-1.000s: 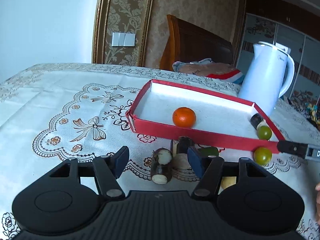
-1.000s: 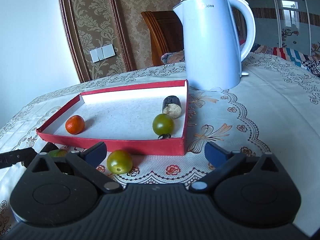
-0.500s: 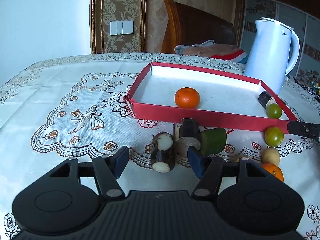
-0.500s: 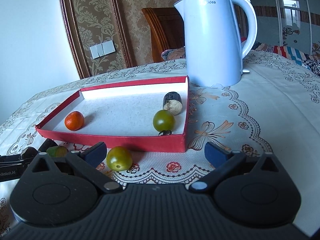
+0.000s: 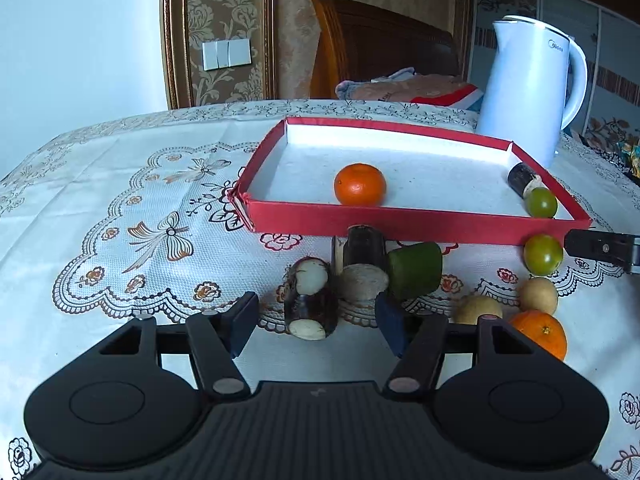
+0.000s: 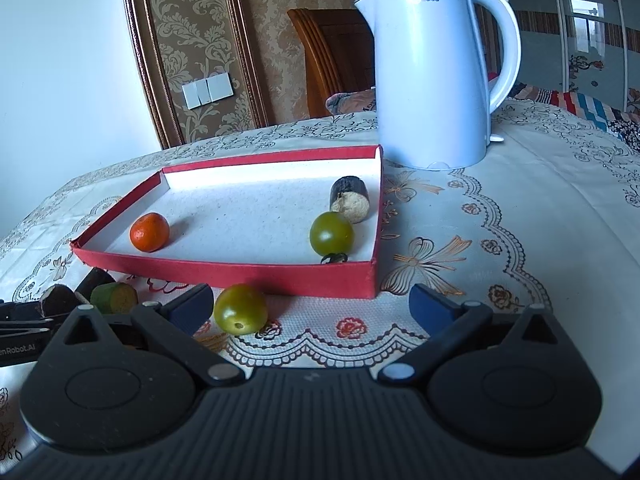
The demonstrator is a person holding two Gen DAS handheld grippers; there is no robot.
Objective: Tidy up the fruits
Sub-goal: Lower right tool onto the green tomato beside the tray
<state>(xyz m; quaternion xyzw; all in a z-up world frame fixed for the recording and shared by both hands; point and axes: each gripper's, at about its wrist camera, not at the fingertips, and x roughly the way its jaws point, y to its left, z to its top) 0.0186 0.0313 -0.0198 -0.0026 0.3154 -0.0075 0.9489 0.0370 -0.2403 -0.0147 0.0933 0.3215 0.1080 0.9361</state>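
A: Fruits, sorted and unsorted. Inside the red tray [image 5: 412, 224] lie three pieces: an orange mandarin [image 5: 360, 184] near the middle, a green fruit [image 5: 541, 202] in the right front corner, and a dark cane piece [image 5: 522, 179] touching it from behind.

B: And outside the tray?

A: More than inside. On the tablecloth [image 5: 120, 216], just before the tray's front wall, lie a dark-skinned cane piece with white ends [image 5: 310, 300], another dark cane piece with a pale cut face [image 5: 362, 264], and a green-skinned chunk [image 5: 416, 272]. To the right sit a second green fruit [image 5: 543, 254], two pale round fruits [image 5: 538, 295], and a second mandarin [image 5: 544, 332], partly hidden.

B: The grippers?

A: Left gripper [image 5: 316, 320]: jaws apart, empty, flanking the white-ended cane piece without pressing it. Right gripper [image 6: 310, 306]: jaws spread wide, empty, with the loose green fruit just inside its left finger [image 6: 190, 304].

B: Progress, then?

A: Judged under halfway; about seven pieces appear to remain. The white kettle [image 6: 436, 76] stands behind the tray, clear of the work.
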